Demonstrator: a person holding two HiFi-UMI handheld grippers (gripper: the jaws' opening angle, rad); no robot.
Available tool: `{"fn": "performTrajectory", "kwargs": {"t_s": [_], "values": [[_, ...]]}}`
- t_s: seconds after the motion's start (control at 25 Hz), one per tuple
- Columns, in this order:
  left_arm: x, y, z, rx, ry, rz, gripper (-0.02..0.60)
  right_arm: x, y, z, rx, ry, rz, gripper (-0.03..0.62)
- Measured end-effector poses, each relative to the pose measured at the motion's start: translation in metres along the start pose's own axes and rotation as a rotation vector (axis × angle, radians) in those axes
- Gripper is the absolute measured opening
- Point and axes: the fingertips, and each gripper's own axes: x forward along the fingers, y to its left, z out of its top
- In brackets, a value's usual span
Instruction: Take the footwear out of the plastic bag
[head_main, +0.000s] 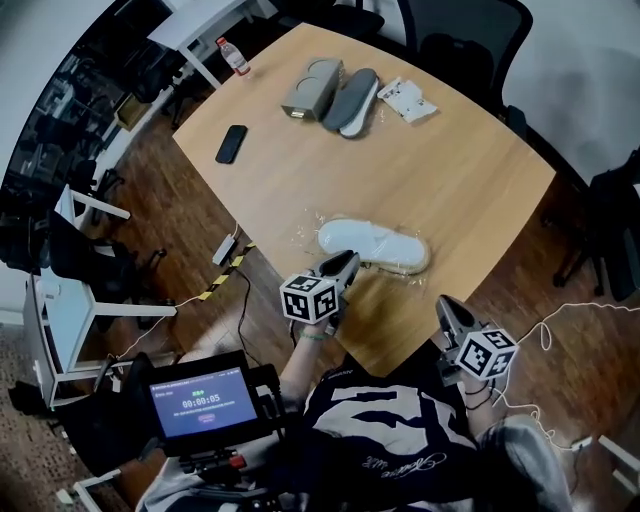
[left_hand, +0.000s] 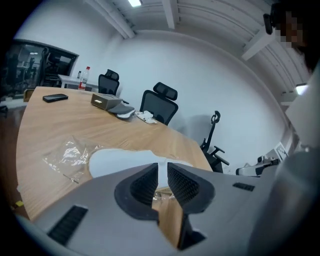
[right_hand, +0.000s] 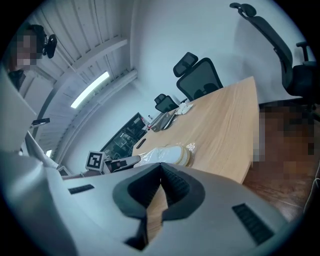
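A pair of white slippers (head_main: 372, 246) lies inside a clear plastic bag (head_main: 308, 232) near the table's front edge. My left gripper (head_main: 346, 263) points at the near side of the bag, with its tips just short of the slippers. Its jaws stand a narrow gap apart with nothing pressed between them. In the left gripper view the slippers (left_hand: 117, 161) and the crinkled bag (left_hand: 67, 154) lie right ahead of that gripper (left_hand: 162, 168). My right gripper (head_main: 444, 306) hovers at the table's front edge, to the right of the bag, shut and empty. The right gripper view (right_hand: 160, 168) shows the slippers (right_hand: 169, 154).
At the far side of the wooden table (head_main: 450, 190) lie grey slippers (head_main: 352, 100), a grey box (head_main: 311, 88) and a white packet (head_main: 407, 100). A black phone (head_main: 231, 143) lies to the left. Office chairs (head_main: 455, 35) stand behind, and cables run over the floor (head_main: 560, 310).
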Motion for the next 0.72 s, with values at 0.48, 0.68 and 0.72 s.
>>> {"fn": "performTrajectory", "kwargs": {"t_s": [0.48, 0.68, 0.72], "values": [[0.055, 0.021, -0.025, 0.118, 0.189, 0.113, 0.058, 0.052, -0.022, 0.005, -0.131, 0.153, 0.097, -0.011], [0.054, 0.026, -0.023, 0.009, 0.14, 0.071, 0.043, 0.078, -0.036, 0.009, -0.219, 0.284, 0.148, 0.137], [0.054, 0.026, -0.023, -0.001, 0.14, 0.062, 0.041, 0.084, -0.041, 0.011, -0.234, 0.302, 0.146, 0.137]]}}
